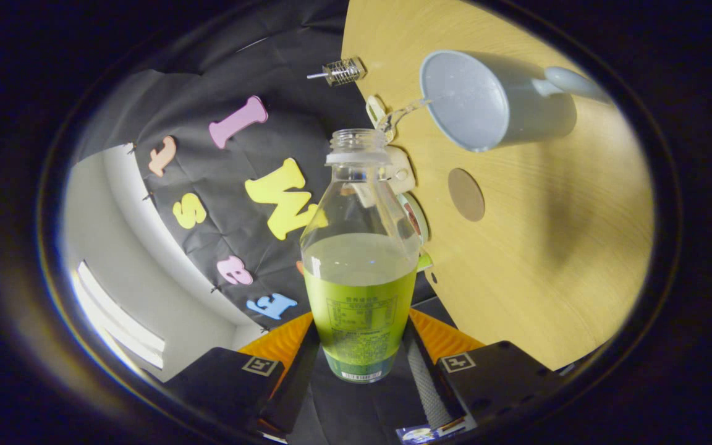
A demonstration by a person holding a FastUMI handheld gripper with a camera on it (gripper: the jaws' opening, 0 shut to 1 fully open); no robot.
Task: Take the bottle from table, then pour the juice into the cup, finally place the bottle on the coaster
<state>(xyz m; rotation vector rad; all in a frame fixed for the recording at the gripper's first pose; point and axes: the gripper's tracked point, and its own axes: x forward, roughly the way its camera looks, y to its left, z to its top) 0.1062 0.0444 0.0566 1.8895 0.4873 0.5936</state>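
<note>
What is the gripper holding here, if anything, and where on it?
The gripper holds the uncapped juice bottle, one finger against each side of its lower, labelled body.

Hand-held gripper clamping uncapped bottle (half-full), grey cup beyond

Green juice, grey cup

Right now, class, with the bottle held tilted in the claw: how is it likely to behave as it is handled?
The bottle is uncapped and about half full, so juice would likely spill if tipped further. It looks like thin clear plastic, so it may flex under the claw. The shifting liquid probably moves its weight while it is tilted toward the cup.
</note>
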